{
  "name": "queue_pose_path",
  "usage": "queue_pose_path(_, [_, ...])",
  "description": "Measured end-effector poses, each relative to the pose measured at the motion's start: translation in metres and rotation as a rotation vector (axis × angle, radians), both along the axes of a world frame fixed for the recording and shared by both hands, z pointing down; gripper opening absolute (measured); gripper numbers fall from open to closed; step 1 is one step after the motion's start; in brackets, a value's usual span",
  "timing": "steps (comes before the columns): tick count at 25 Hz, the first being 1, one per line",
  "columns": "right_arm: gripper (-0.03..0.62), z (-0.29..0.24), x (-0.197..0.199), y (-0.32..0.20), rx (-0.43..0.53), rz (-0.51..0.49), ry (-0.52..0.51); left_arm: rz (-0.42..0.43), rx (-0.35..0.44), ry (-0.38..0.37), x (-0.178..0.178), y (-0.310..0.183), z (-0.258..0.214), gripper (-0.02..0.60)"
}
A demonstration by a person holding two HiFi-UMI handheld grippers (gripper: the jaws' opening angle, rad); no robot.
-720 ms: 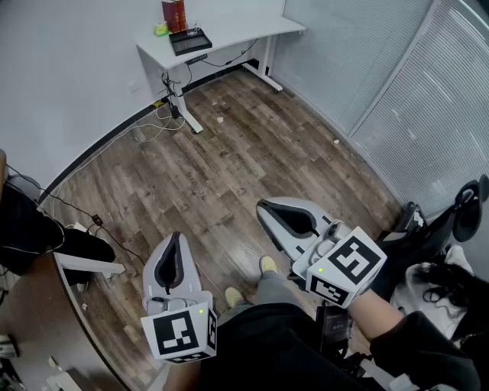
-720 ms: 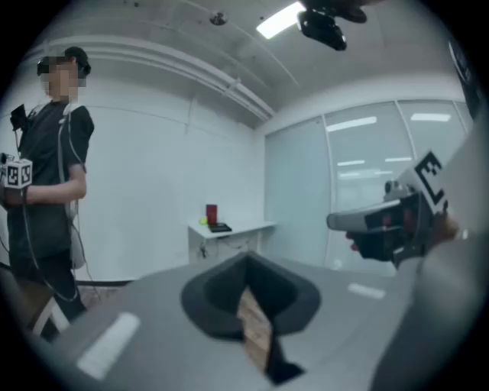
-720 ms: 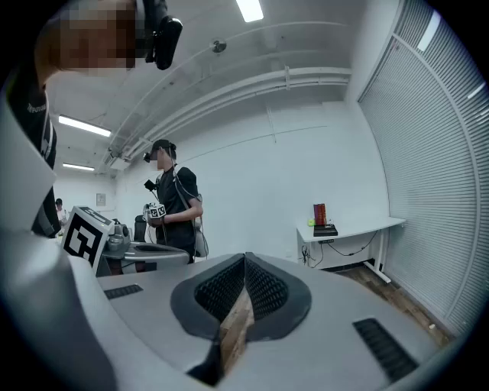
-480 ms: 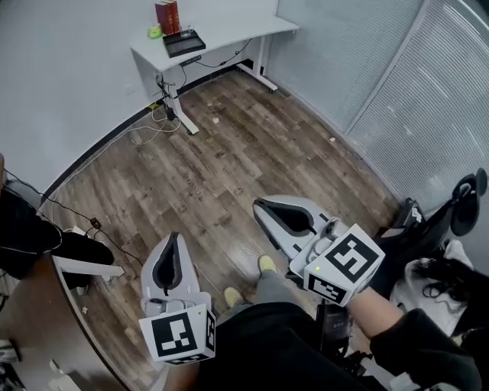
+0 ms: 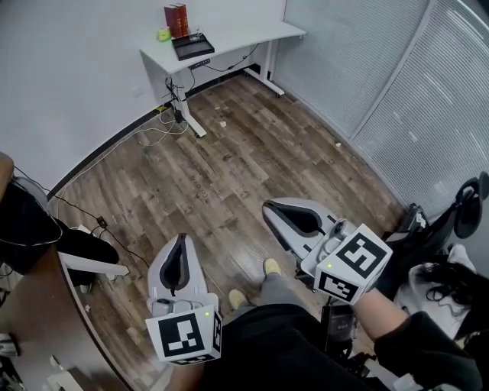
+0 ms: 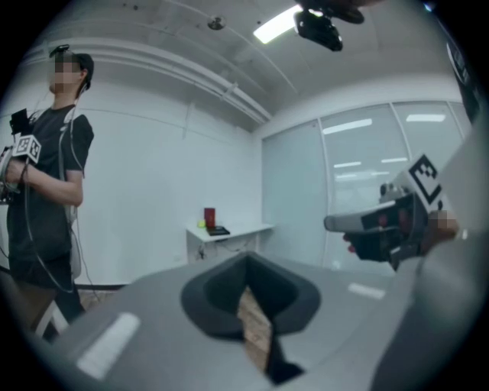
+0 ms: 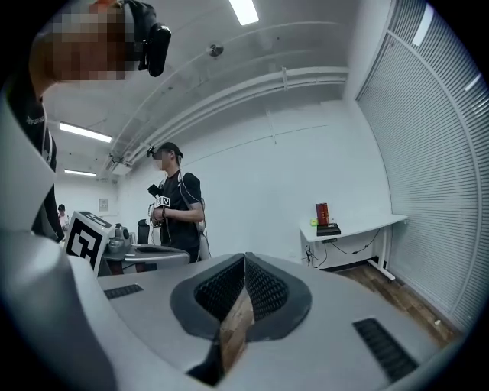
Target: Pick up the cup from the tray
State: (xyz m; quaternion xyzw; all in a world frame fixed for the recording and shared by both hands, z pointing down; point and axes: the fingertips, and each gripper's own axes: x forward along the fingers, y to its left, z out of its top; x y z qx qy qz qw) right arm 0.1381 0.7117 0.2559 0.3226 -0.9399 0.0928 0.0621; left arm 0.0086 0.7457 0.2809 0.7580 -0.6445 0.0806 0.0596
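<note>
A black tray (image 5: 192, 46) lies on a white desk (image 5: 229, 37) at the far end of the room, next to a red box (image 5: 176, 17) and a small green thing (image 5: 163, 33). I cannot make out a cup at this distance. Both grippers are held low, close to the person's body and far from the desk. The left gripper (image 5: 180, 238) is shut on nothing, and so is the right gripper (image 5: 267, 207). The left gripper view shows its jaws closed (image 6: 246, 260), with the desk (image 6: 233, 229) small beyond them. In the right gripper view the closed jaws (image 7: 244, 258) point toward the desk (image 7: 355, 227).
Wooden floor (image 5: 252, 153) stretches between me and the desk, with cables (image 5: 149, 126) along the wall. Blinds (image 5: 428, 99) run along the right side. A dark table (image 5: 23, 321) is at the lower left and a chair (image 5: 458, 221) at the right. Another person (image 7: 177, 206) stands nearby.
The head view has swung slightly, so the desk sits a little further right in the picture. Both grippers stay shut and almost in the same place.
</note>
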Motion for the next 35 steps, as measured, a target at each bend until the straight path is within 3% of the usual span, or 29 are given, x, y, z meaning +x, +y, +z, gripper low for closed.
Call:
queue_pose_path(10, [0.015, -0.006, -0.026, 0.018, 0.036, -0.044, 0.045, -0.024, 0.023, 0.024, -0.023, 0.017, -0.005, 0.004])
queue_pose_path(19, [0.015, -0.013, -0.024, 0.019, 0.05, -0.039, 0.043, -0.017, 0.027, 0.027, -0.028, 0.025, -0.008, 0.003])
queue_pose_path(35, [0.015, -0.01, -0.045, 0.0, 0.067, -0.073, 0.056, 0.012, 0.038, 0.029, -0.039, 0.0, -0.011, 0.004])
